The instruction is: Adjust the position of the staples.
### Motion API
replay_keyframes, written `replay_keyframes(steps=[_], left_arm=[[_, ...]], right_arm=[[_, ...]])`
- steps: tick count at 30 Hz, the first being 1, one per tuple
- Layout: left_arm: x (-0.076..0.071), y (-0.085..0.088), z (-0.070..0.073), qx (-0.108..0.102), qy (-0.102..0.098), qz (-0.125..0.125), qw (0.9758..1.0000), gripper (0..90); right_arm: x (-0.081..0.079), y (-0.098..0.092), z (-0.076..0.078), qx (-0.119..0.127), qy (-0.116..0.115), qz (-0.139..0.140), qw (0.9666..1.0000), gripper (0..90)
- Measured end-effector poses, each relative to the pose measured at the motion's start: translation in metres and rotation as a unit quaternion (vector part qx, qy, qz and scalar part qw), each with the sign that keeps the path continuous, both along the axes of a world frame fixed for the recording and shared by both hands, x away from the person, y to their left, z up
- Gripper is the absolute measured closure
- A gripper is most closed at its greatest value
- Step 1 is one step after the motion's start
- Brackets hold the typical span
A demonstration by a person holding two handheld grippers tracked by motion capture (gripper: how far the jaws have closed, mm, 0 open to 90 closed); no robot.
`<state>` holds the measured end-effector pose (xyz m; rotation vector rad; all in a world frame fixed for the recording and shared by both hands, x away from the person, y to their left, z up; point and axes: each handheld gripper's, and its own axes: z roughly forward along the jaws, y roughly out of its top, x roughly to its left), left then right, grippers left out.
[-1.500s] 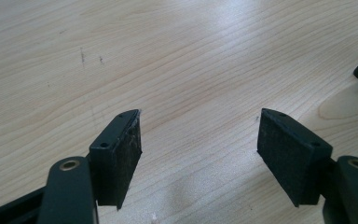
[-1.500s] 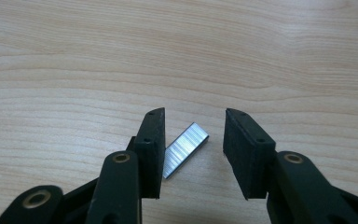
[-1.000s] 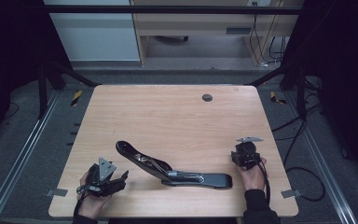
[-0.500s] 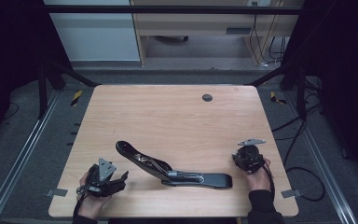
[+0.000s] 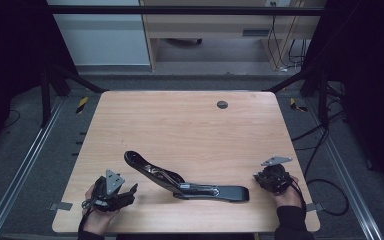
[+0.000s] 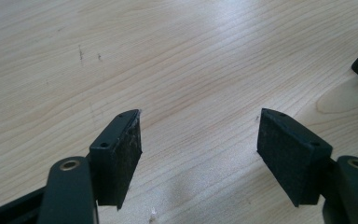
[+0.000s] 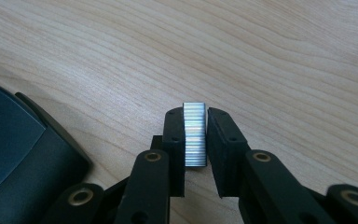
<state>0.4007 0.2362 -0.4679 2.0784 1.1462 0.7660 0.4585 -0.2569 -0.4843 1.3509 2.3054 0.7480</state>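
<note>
My right gripper (image 7: pixel 196 140) pinches a strip of staples (image 7: pixel 195 135) just beside the opened stapler (image 5: pixel 180 180) lying near the table's (image 5: pixel 180 125) front edge; my left gripper (image 6: pixel 198 140) rests wide and empty. Loading step: next, align the strip with the magazine channel

- Desk (image 5: pixel 180 130): pale wood-grain top, matt and smooth, with fine streaked grain and a few small dark scuffs.
- Strip of staples (image 7: pixel 195 135): bright silvery metal, glossy, finely ribbed.
- Stapler (image 5: pixel 185 181): black body, smooth with a slight sheen; metal parts show inside the opened arm.
- Right tool (image 7: pixel 196 140): black matt plastic, brass-coloured rivets.
- Left tool (image 6: pixel 198 144): black, with rough, grainy matt pads (image 6: pixel 286 149).
</note>
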Motion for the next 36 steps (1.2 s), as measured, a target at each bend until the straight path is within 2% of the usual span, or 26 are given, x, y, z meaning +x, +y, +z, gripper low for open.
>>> replay_keyframes(steps=[4, 8, 10, 16, 20, 36], left_arm=[[0.0, 0.0, 0.0, 0.0, -0.001, 0.0, 1.0, 29.8], [0.0, 0.0, 0.0, 0.0, 0.001, -0.001, 1.0, 29.8], [0.0, 0.0, 0.0, 0.0, 0.001, 0.0, 1.0, 29.8], [0.001, 0.0, 0.0, 0.0, 0.003, -0.001, 1.0, 29.8], [0.001, 0.001, 0.0, 0.0, 0.003, -0.001, 1.0, 29.8], [0.001, 0.0, -0.001, 0.001, 0.006, -0.001, 1.0, 29.7]], right_arm=[[0.0, 0.001, 0.001, 0.006, 0.0, -0.01, 0.9999, 71.7], [0.001, 0.001, 0.006, 0.021, 0.001, -0.028, 0.9994, 71.5], [0.003, 0.002, 0.006, 0.019, 0.002, -0.031, 0.9993, 72.2], [0.006, 0.007, 0.008, -0.005, 0.008, -0.023, 0.9997, 73.0], [0.008, 0.008, 0.007, -0.011, 0.013, -0.019, 0.9997, 74.8], [0.011, 0.007, 0.006, -0.002, 0.032, -0.024, 0.9992, 77.4]])
